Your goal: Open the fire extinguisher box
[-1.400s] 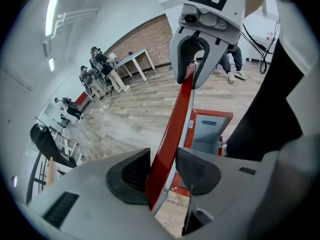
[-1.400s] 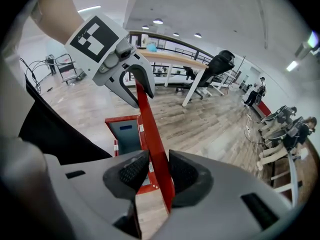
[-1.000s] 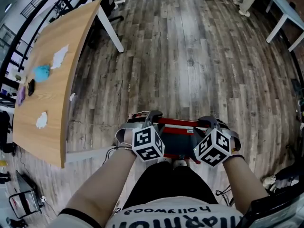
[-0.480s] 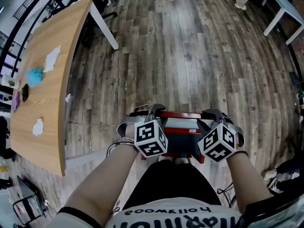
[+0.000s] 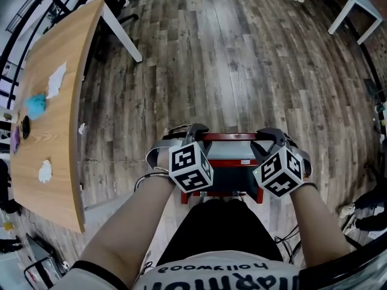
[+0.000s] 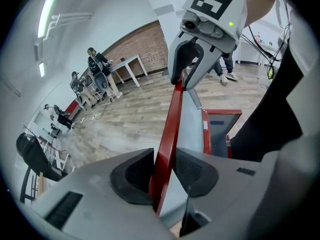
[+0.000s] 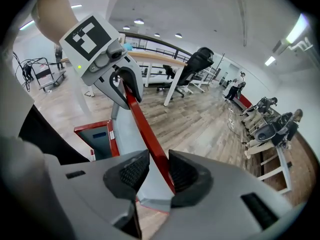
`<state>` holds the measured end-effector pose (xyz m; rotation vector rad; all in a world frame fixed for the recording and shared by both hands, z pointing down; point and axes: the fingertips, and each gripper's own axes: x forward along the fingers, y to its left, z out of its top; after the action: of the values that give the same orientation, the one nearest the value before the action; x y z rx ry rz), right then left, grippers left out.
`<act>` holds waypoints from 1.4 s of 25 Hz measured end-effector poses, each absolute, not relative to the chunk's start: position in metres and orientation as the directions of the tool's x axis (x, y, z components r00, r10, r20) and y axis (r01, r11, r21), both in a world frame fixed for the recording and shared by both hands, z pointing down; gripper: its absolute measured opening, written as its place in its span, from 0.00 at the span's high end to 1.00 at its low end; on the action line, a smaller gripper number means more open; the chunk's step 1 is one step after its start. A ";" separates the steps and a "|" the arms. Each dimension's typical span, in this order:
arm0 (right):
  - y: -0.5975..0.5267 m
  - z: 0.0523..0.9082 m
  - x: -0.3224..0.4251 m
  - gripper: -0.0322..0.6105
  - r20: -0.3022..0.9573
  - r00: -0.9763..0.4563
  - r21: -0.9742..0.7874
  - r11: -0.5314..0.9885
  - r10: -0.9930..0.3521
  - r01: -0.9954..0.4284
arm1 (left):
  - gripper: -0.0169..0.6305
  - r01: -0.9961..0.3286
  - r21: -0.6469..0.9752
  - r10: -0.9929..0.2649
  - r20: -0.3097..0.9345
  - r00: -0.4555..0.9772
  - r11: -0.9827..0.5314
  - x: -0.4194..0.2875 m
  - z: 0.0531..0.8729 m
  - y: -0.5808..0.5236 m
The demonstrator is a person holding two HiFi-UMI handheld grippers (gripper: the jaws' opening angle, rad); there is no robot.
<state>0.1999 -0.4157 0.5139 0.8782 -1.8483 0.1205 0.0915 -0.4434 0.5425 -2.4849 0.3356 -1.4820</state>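
One fire extinguisher box (image 5: 225, 180), two hand-held grippers. Your left hand-held gripper (image 6: 164, 171), jaws just closing, clamps red lid edge (image 5: 230, 136); your right hand-held gripper (image 7: 159, 174) clamps same edge.

Box lid (image 5: 233, 151) wider open (left gripper (image 6: 163, 170) jaws just closing tighter on its red edge).

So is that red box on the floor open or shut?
Open. The lid stands lifted away from the box, and the grey inside of the box shows below it.
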 end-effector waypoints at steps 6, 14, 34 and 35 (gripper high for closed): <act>-0.421 0.516 0.200 0.77 0.832 -0.182 0.335 0.736 -0.524 -0.589 | 0.80 -0.080 -0.305 -0.308 0.837 0.453 -0.949 0.091 0.546 -0.449; -0.433 0.522 0.203 0.78 0.824 -0.186 0.360 0.748 -0.535 -0.557 | 0.81 -0.096 -0.325 -0.334 0.843 0.422 -0.941 0.093 0.552 -0.461; -0.456 0.536 0.205 0.80 0.753 -0.109 0.485 0.660 -0.649 -0.574 | 0.81 -0.064 -0.360 -0.353 0.839 0.414 -0.931 0.094 0.567 -0.476; -0.458 0.537 0.206 0.80 0.752 -0.108 0.483 0.655 -0.650 -0.582 | 0.81 -0.062 -0.356 -0.349 0.841 0.414 -0.932 0.094 0.568 -0.478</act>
<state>0.2056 -0.4579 0.5367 0.9916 -1.7795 -0.0782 0.0944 -0.4780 0.5682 -2.4026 0.3589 -1.5259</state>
